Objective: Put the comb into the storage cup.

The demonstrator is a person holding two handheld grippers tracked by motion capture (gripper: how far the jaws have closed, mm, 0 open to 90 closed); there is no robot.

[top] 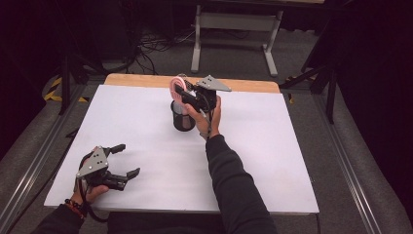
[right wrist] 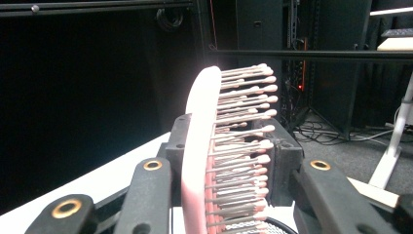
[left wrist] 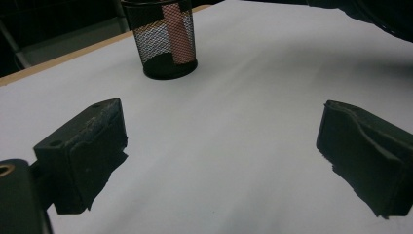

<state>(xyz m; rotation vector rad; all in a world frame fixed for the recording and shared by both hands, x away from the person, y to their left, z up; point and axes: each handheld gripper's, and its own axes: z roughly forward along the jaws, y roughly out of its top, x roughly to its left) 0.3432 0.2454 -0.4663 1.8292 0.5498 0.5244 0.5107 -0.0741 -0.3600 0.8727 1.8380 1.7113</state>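
Resting close to the near left corner of the white tabletop (top: pixel 272 161), the left gripper (top: pixel 124 160) sits in the person's left hand (top: pixel 90 187) with its grey three-cornered plate on top. Its jaws stand wide apart with nothing between them; in the left gripper view only bare white surface lies between the two black jaws, which point across the tabletop toward the cup.

Farther in, a dark sleeve (top: pixel 234 185) reaches from the near edge toward the middle of the far half of the tabletop, where the right hand (top: pixel 208 117) holds the right gripper (top: pixel 181 91) above a black mesh cup (top: pixel 183 117). The cup stands upright on the tabletop, nearer the far edge than the near one and roughly midway between the left and right edges.

The right gripper's jaws are clenched on a pink hairbrush (top: pixel 176 87). In the right gripper view the hairbrush (right wrist: pixel 204 146) stands upright between the two jaws, its pink back turned to the left of that view and its rows of tipped bristles pointing right, with the cup's rim just visible below. In the left gripper view the brush's pink handle (left wrist: pixel 174 34) shows through the mesh, inside the cup (left wrist: pixel 165 44) and reaching down near its bottom.

Beyond the far edge a strip of bare wood (top: pixel 146 80) borders the white surface.
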